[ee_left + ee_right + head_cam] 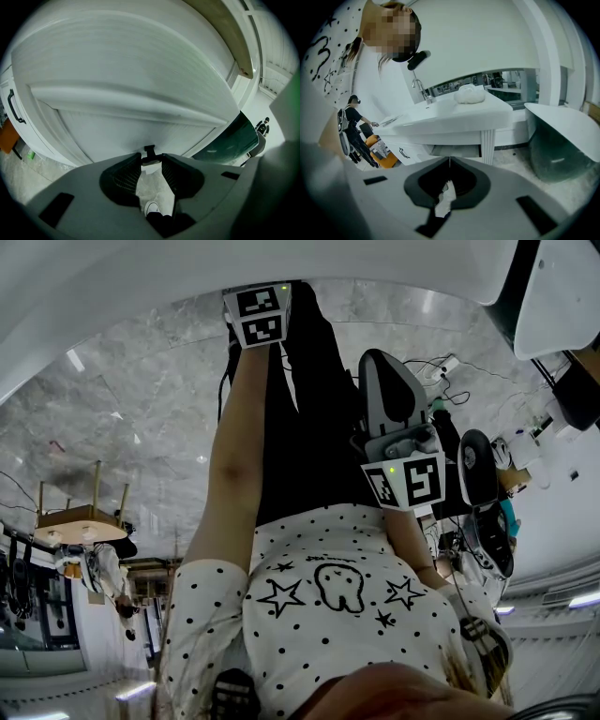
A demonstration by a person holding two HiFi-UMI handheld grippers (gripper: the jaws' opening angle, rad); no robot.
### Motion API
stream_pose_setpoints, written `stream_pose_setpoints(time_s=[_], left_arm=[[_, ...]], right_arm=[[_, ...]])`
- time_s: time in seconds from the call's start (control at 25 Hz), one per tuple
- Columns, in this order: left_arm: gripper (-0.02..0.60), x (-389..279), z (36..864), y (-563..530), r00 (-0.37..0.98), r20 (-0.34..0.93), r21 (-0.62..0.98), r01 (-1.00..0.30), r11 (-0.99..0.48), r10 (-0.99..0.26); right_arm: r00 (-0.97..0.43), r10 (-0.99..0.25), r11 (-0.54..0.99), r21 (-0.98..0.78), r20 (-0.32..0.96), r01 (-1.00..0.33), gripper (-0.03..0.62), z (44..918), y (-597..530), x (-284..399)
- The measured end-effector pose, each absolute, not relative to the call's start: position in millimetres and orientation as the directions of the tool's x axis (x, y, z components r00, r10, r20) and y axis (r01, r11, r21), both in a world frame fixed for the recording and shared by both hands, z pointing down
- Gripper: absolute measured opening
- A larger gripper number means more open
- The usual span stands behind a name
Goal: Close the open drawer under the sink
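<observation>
In the right gripper view a white sink counter [454,117] with a faucet [421,89] stands ahead, and the drawer [454,151] under it is pulled out. My right gripper [450,160] hangs well back from it, jaws shut and empty. In the left gripper view a white panelled cabinet front [126,89] fills the frame, very close. My left gripper [151,159] sits right at its lower edge, jaws a narrow gap apart, with a small black T-shaped piece [149,151] at their tips. The head view shows the left gripper [258,315] far out and the right gripper [403,432] beside my leg.
A white lump [469,93] lies on the counter. At the right stands a dark green tub-like body [555,157] under a white rim. A bystander [356,131] and an orange seat [383,158] are at the left. Black handles [13,107] mark neighbouring cabinet doors.
</observation>
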State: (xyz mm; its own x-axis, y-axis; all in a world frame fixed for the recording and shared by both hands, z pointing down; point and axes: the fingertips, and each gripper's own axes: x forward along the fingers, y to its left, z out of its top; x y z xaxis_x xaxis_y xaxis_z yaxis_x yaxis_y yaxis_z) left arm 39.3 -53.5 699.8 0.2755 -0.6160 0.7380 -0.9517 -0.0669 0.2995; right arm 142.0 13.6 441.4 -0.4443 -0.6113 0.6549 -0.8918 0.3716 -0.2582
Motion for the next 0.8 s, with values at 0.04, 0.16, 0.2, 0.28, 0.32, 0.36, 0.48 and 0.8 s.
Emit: stream_pose_setpoints(time_s=[0.04, 0.16, 0.2, 0.28, 0.32, 0.36, 0.48, 0.8], left_arm=[[0.138, 40, 699, -54, 0.275, 0.737, 0.299, -0.952, -0.068, -0.617], [0.137, 39, 699, -55, 0.276, 0.735, 0.299, -0.952, -0.070, -0.619], [0.138, 38, 699, -56, 0.275, 0.734, 0.298, -0.952, -0.070, -0.621], [0.138, 37, 700, -57, 0.273, 0.733, 0.295, -0.953, -0.071, -0.623], [0.138, 37, 701, -58, 0.273, 0.733, 0.295, -0.953, -0.071, -0.623], [0.138, 37, 701, -58, 0.273, 0.733, 0.295, -0.953, -0.071, -0.623], [0.138, 37, 704, -55, 0.280, 0.740, 0.298, -0.952, -0.076, -0.611], [0.138, 36, 697, -68, 0.273, 0.728, 0.293, -0.953, -0.073, -0.629]], right_arm=[[-0.444, -0.612, 0.371, -0.258, 0.654, -0.892, 0.015, 441, 13, 142], [-0.445, -0.612, 0.371, -0.260, 0.654, -0.891, 0.015, 441, 13, 142], [-0.446, -0.612, 0.371, -0.261, 0.653, -0.891, 0.015, 441, 13, 141], [-0.445, -0.612, 0.370, -0.261, 0.654, -0.892, 0.015, 443, 13, 141], [-0.445, -0.611, 0.369, -0.261, 0.655, -0.892, 0.015, 444, 13, 141], [-0.444, -0.611, 0.369, -0.261, 0.656, -0.892, 0.015, 445, 13, 141], [-0.443, -0.609, 0.368, -0.261, 0.658, -0.893, 0.015, 446, 14, 140], [-0.440, -0.608, 0.364, -0.261, 0.661, -0.894, 0.015, 445, 9, 143]])
